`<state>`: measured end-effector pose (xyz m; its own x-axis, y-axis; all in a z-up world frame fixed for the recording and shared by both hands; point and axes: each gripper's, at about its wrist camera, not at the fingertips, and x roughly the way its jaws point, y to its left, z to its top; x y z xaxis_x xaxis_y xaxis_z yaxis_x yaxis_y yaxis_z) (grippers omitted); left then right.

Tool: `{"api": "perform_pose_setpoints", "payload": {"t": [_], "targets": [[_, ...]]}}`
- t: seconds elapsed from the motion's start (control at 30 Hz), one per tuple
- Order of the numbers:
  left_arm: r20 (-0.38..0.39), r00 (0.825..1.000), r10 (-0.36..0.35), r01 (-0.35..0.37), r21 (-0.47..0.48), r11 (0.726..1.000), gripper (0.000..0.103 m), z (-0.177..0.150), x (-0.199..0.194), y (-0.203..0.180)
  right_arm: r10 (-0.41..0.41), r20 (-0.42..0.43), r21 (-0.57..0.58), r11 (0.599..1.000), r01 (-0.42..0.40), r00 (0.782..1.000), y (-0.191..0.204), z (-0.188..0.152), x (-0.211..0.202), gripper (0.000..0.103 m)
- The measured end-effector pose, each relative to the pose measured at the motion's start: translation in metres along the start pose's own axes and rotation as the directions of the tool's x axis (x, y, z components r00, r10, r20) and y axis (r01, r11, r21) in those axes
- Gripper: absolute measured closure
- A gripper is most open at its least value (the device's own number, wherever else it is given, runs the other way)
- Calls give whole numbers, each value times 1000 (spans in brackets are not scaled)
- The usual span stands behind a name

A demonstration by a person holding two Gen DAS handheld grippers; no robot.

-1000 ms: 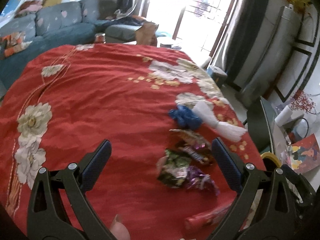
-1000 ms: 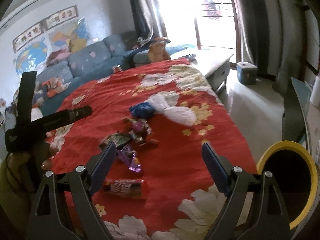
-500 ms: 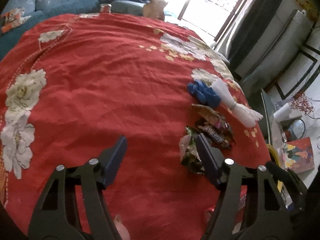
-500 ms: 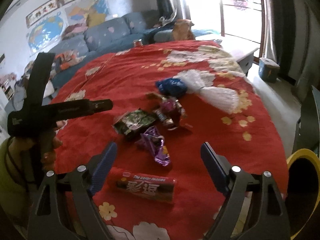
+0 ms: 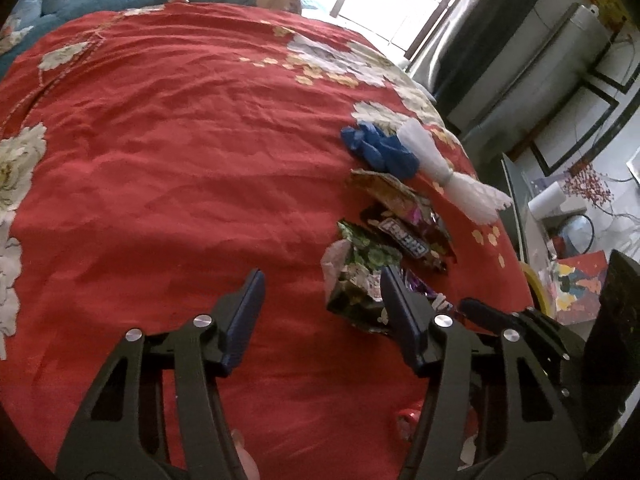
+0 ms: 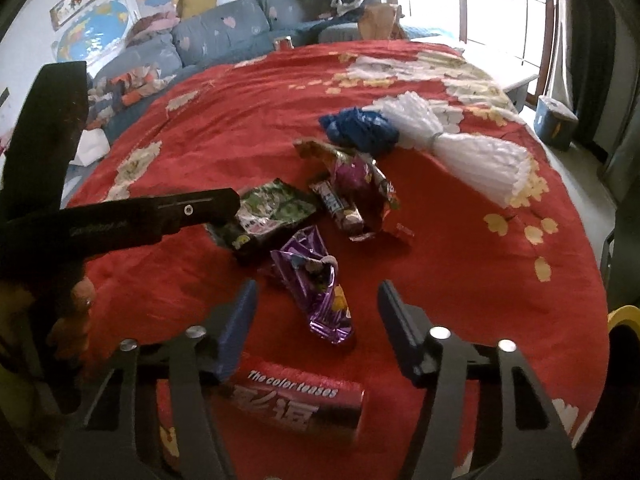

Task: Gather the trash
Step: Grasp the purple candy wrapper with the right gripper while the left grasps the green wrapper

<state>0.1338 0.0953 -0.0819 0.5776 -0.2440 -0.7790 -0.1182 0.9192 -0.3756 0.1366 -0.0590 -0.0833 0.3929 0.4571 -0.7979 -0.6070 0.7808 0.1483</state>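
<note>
Trash lies on a red flowered tablecloth (image 5: 160,168): a green wrapper (image 5: 360,276) (image 6: 272,212), a purple wrapper (image 6: 316,284), a brown candy bar wrapper (image 5: 404,240) (image 6: 340,208), a blue crumpled bag (image 5: 380,148) (image 6: 360,130), a white tied bundle (image 5: 452,172) (image 6: 460,148) and a red packet (image 6: 300,404). My left gripper (image 5: 320,312) is open, its right finger beside the green wrapper. My right gripper (image 6: 316,324) is open, low over the purple wrapper, with the red packet under its base.
A yellow-rimmed bin (image 6: 624,316) stands off the table's right edge. A blue sofa (image 6: 224,36) is behind the table. A glass side table with clutter (image 5: 560,220) stands at right. The left gripper's body (image 6: 120,224) reaches in from the left in the right wrist view.
Both grippers have moved forward and down toward the wrappers. The left gripper has swung right, so its right finger now sits at the green wrapper. Both jaws have narrowed somewhat.
</note>
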Motion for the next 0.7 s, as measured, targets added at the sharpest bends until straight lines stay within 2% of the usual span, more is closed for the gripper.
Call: {"api": "perform_pose_setpoints", "payload": {"t": [0.13,0.3,0.37,0.4,0.57,0.7], "targets": [[-31,999,-27,26,-12,1000,59,-2,8,1,17,-21,8,1000,-17,1000,-1,-3,6,77],[-45,997,-59,58,-37,998,73,-4,12,4,24,-7,13,1000,-24,1000,-2,-5,5,81],[-49,996,-68,65,-46,997,76,-4,12,5,25,-1,20,999,-25,1000,-3,-6,4,81],[-52,996,-73,71,-48,996,81,-5,12,5,26,3,23,999,-26,1000,-3,-5,3,81],[-53,996,-78,76,-42,996,82,-6,11,3,28,25,31,999,-29,999,-5,-6,-2,82],[-32,997,-65,65,-28,998,87,-3,4,-1,28,47,32,999,-29,999,-5,-6,-9,82]]}}
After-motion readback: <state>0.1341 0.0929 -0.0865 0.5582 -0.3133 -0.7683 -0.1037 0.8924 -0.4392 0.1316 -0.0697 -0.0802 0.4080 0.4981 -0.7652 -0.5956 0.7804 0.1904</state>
